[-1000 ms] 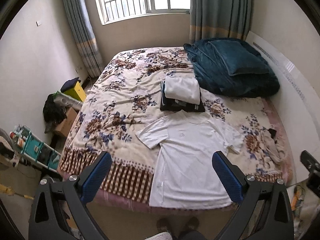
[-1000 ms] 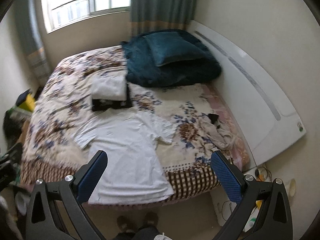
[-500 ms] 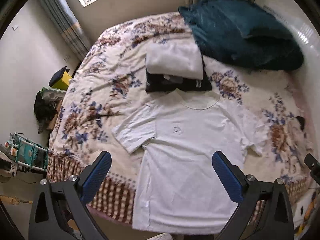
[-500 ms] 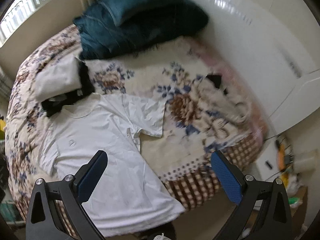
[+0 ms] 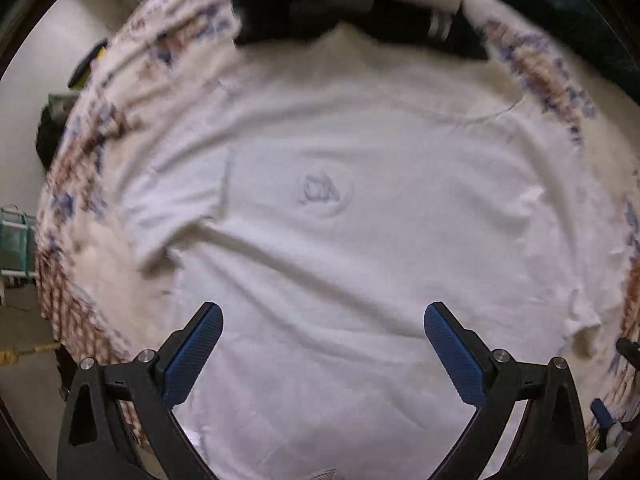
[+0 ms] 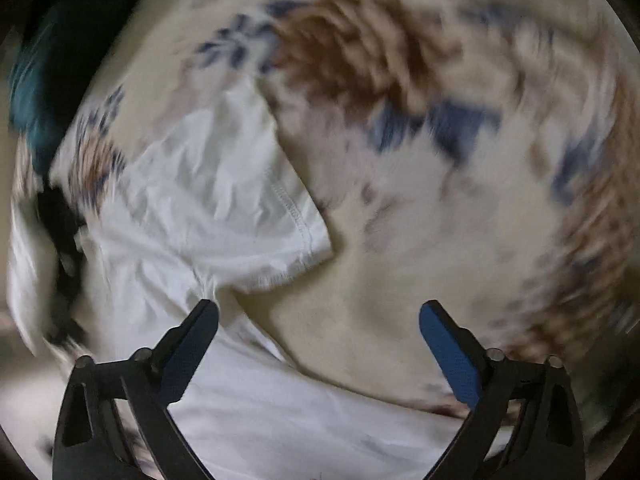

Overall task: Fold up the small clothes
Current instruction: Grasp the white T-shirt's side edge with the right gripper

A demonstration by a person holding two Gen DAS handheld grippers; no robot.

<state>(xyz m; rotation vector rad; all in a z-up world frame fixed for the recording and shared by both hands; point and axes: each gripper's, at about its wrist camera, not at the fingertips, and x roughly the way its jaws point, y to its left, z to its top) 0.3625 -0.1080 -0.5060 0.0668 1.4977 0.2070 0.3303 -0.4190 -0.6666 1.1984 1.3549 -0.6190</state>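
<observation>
The white T-shirt (image 5: 340, 220) was spread flat on the floral bedspread (image 6: 460, 200), collar away. The left gripper (image 5: 323, 320), wide open and empty, was centred over its chest; the right gripper (image 6: 319, 318), closing yet empty, was nearer the sleeve (image 6: 224, 200).

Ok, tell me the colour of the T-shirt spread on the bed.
White T-shirt, with a faint grey chest emblem; clearest in the left wrist view.

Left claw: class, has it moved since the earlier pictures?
Yes. The left claw has dropped toward the white T-shirt on the bed, which now fills its view.
</observation>
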